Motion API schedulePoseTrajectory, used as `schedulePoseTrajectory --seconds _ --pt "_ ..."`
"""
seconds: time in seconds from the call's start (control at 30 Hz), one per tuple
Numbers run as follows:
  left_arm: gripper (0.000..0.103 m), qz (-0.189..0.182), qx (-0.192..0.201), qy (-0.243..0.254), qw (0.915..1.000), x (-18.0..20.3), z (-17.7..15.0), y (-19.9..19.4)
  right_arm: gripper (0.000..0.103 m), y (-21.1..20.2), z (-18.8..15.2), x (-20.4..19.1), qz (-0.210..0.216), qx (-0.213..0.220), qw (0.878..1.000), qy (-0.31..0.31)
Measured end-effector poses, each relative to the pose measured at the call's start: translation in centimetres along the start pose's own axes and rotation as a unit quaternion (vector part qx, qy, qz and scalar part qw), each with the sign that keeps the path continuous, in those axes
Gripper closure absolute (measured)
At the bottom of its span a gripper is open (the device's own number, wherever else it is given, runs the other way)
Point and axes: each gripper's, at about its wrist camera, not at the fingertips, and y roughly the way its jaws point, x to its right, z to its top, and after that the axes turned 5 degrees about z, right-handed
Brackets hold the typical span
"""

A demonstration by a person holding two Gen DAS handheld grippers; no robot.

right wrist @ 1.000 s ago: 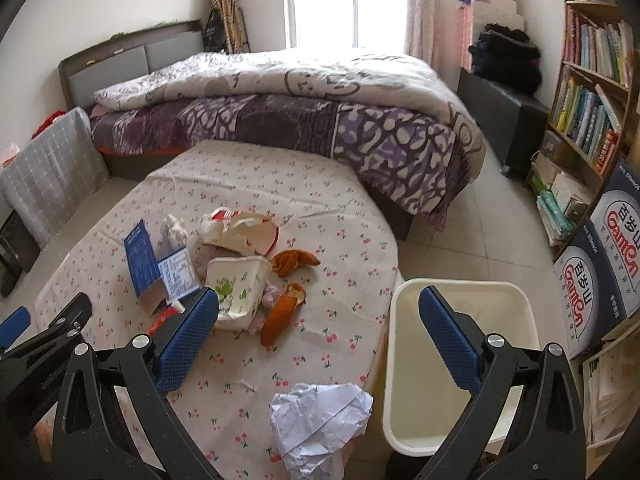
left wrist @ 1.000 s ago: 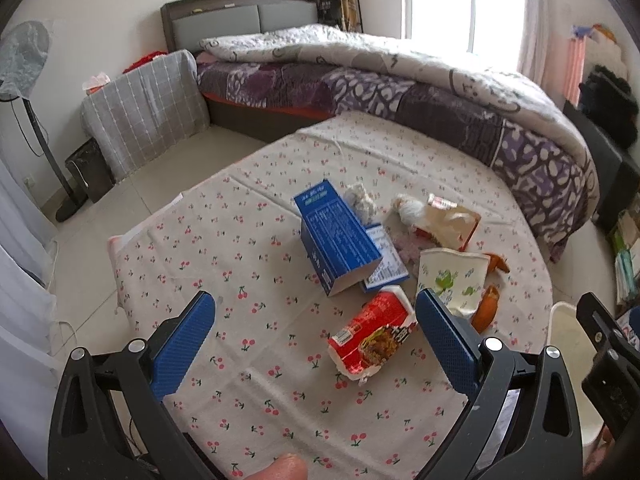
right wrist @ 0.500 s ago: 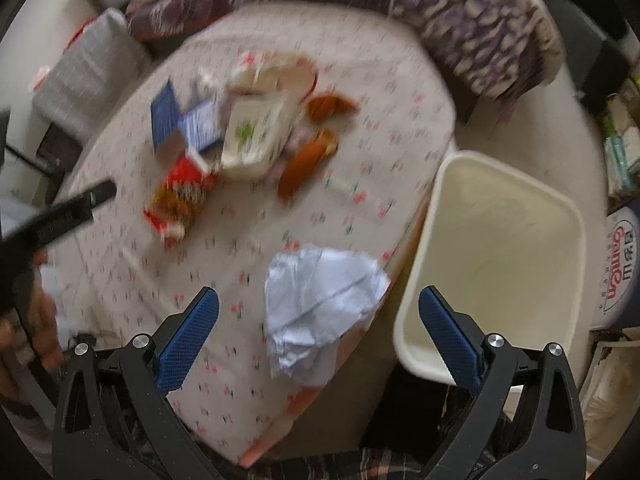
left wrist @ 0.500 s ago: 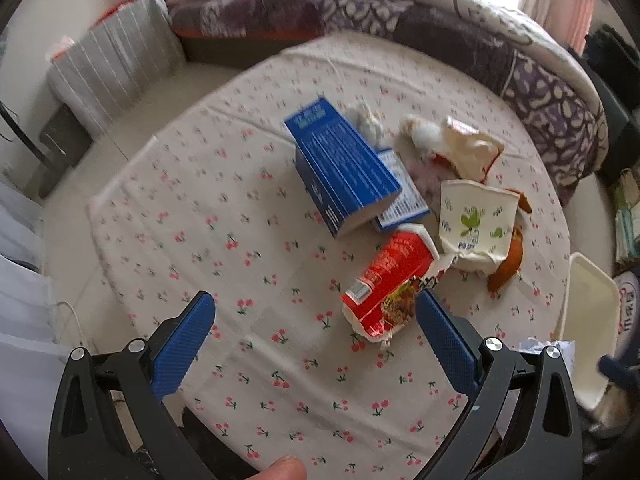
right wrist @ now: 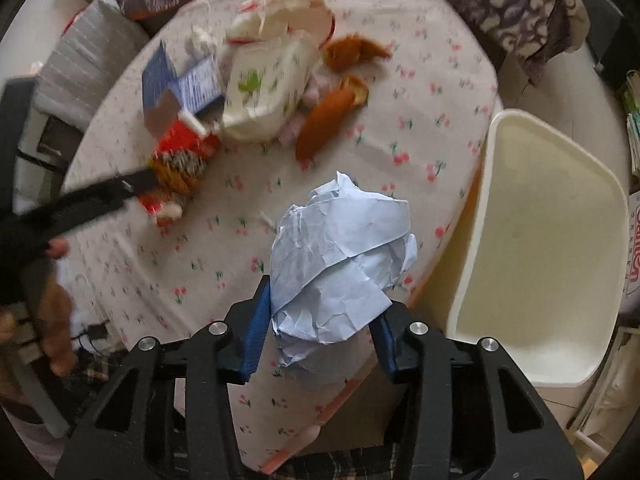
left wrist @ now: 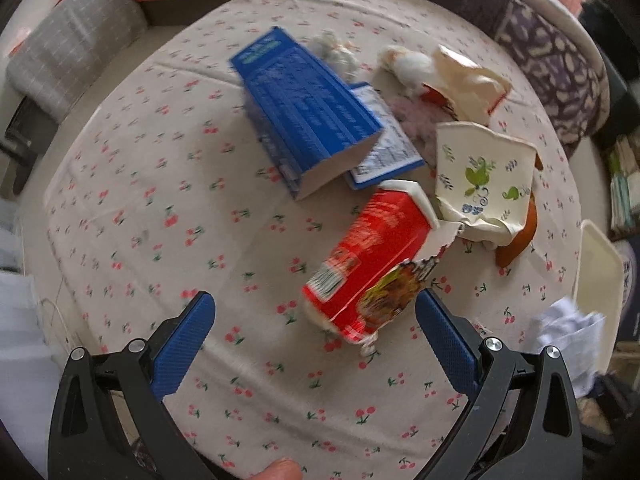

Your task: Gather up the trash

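Observation:
My right gripper (right wrist: 320, 326) is shut on a crumpled white paper ball (right wrist: 340, 256) near the table's front edge, left of the cream bin (right wrist: 560, 248). My left gripper (left wrist: 314, 338) is open, its fingers either side of a red crushed carton (left wrist: 372, 264) that lies on the cherry-print tablecloth (left wrist: 160, 200). Behind the carton lie a blue box (left wrist: 304, 112), a flattened white cup with green leaves (left wrist: 480, 176), an orange peel (left wrist: 520, 240) and a torn paper bag (left wrist: 468, 76). The paper ball also shows at the right of the left wrist view (left wrist: 568, 332).
The cream bin (left wrist: 596, 280) stands on the floor off the table's right edge. A bed with a purple quilt (right wrist: 500, 4) lies behind the table. A grey cushioned chair (left wrist: 72, 48) stands at the back left. Bookshelves are at the far right.
My right gripper has come down and shut on the paper ball. My left gripper has moved down and forward until its open fingers flank the red carton.

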Motion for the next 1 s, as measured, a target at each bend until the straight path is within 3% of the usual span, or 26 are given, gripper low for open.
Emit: schedulePoseTrajectory --seconds 0.27,0.3,0.33,0.37,0.43,0.63,0.8,0.87,0.9,1.0 --pt "0.006 0.038 -0.006 0.057 0.9976 2.5 -0.1 3.1 0.061 -0.6 0.6 1.2 0.001 0.033 0.999 0.014" --pt "0.01 0.045 0.003 0.065 0.9969 2.8 -0.2 3.1 0.06 -0.4 0.4 0.9 0.001 0.036 0.999 0.015" --pt "0.028 0.045 0.008 0.07 0.9965 3.1 -0.4 3.0 0.06 -0.6 0.3 1.0 0.003 0.04 0.999 0.018" --pt "0.037 0.033 0.006 0.074 0.9967 3.3 -0.5 2.9 0.06 -0.6 0.2 0.9 0.003 0.042 0.999 0.019" --pt "0.042 0.023 0.011 0.068 0.9974 3.5 -0.6 2.5 0.06 -0.9 0.3 1.1 0.005 0.05 0.998 0.024" --pt "0.044 0.003 0.064 0.046 0.9969 3.1 -0.4 -1.1 0.06 -2.7 0.5 1.7 0.002 0.093 0.995 0.041" --pt "0.048 -0.012 0.127 0.016 0.9917 2.4 -0.5 -4.6 0.06 -4.9 0.7 2.8 -0.039 0.162 0.984 0.058" --pt "0.055 -0.009 0.144 0.014 0.9894 2.3 0.4 -5.4 0.06 -5.6 0.7 3.4 -0.048 0.185 0.979 0.067" --pt "0.083 -0.011 0.152 0.013 0.9882 2.2 0.6 -5.6 0.06 -6.1 0.7 3.7 -0.056 0.197 0.976 0.073" --pt "0.086 -0.023 0.153 0.009 0.9879 3.1 1.6 -5.2 0.059 -7.1 0.6 4.2 -0.082 0.229 0.967 0.08"
